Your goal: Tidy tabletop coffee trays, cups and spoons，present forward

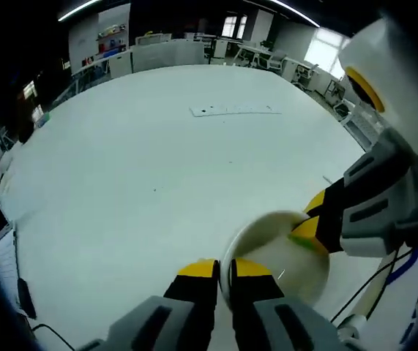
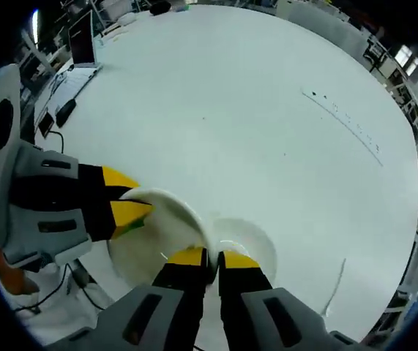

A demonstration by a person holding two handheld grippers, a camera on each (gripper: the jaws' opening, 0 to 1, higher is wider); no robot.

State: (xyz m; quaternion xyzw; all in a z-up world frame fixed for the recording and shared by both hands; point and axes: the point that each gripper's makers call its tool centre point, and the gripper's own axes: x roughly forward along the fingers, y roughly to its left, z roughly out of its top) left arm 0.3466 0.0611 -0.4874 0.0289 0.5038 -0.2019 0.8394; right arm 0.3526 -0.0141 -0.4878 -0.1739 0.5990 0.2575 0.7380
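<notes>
A white cup (image 1: 285, 256) is held just above the white table (image 1: 157, 161) by both grippers. My left gripper (image 1: 225, 269) is shut on its near rim, its yellow tips pinching the wall. From the right, my right gripper (image 1: 307, 228) clamps the opposite rim. In the right gripper view the cup (image 2: 161, 230) is tilted, with my right gripper (image 2: 212, 257) shut on its edge and the left gripper (image 2: 132, 206) biting the far side. A white saucer (image 2: 256, 238) lies flat just behind the cup. A thin white spoon (image 2: 337, 289) rests on the table to the right.
A long pale strip (image 1: 234, 110) lies flat across the far part of the table, also seen as a strip (image 2: 340, 117). A laptop (image 2: 84, 40) and cables sit at the table's left edge. Desks and windows stand beyond the table.
</notes>
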